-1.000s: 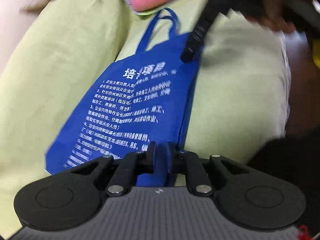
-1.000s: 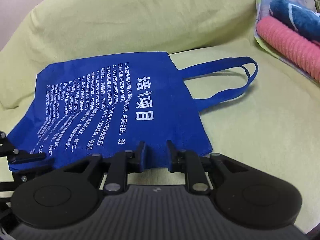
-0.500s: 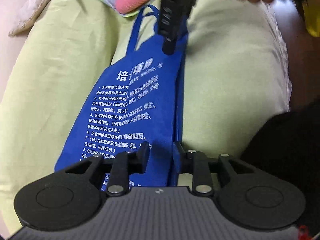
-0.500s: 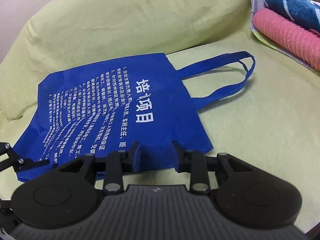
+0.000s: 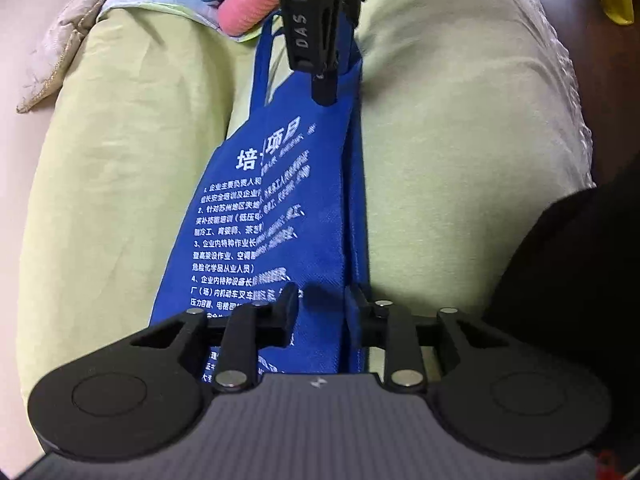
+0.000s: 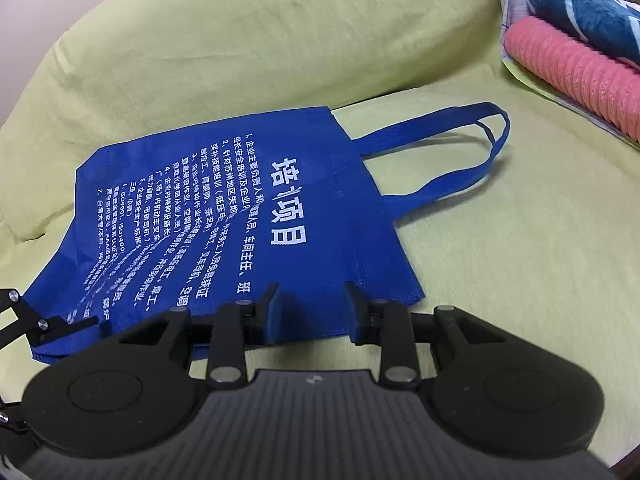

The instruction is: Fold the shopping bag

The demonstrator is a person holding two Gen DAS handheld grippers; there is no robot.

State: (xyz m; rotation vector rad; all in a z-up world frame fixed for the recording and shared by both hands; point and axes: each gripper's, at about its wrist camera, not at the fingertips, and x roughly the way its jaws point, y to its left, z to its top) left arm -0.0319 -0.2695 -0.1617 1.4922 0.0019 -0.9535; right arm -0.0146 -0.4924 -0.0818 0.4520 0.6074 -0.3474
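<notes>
A blue shopping bag (image 5: 304, 208) with white print lies on a yellow-green sofa seat (image 5: 460, 160), one side folded over along its length. My left gripper (image 5: 324, 312) straddles the bag's bottom end. Its jaws are opening, with fabric between them but not pinched. In the right wrist view the bag (image 6: 224, 208) lies flat with its handles (image 6: 472, 148) to the right. My right gripper (image 6: 314, 308) is open over the near edge by the bag's mouth, the corner loose between its fingers. From the left wrist view the right gripper (image 5: 324, 88) points down at the bag's top.
A pink ribbed roll (image 6: 580, 80) and a dark blue towel (image 6: 580, 12) lie on a patterned cloth at the far right. The sofa's back cushion (image 6: 240, 40) rises behind the bag. A person's dark clothing (image 5: 580, 280) fills the right side of the left wrist view.
Both grippers' jaws have spread wider and let the bag's fabric go. In the left wrist view the right gripper has swung from the right to straight above the bag's top.
</notes>
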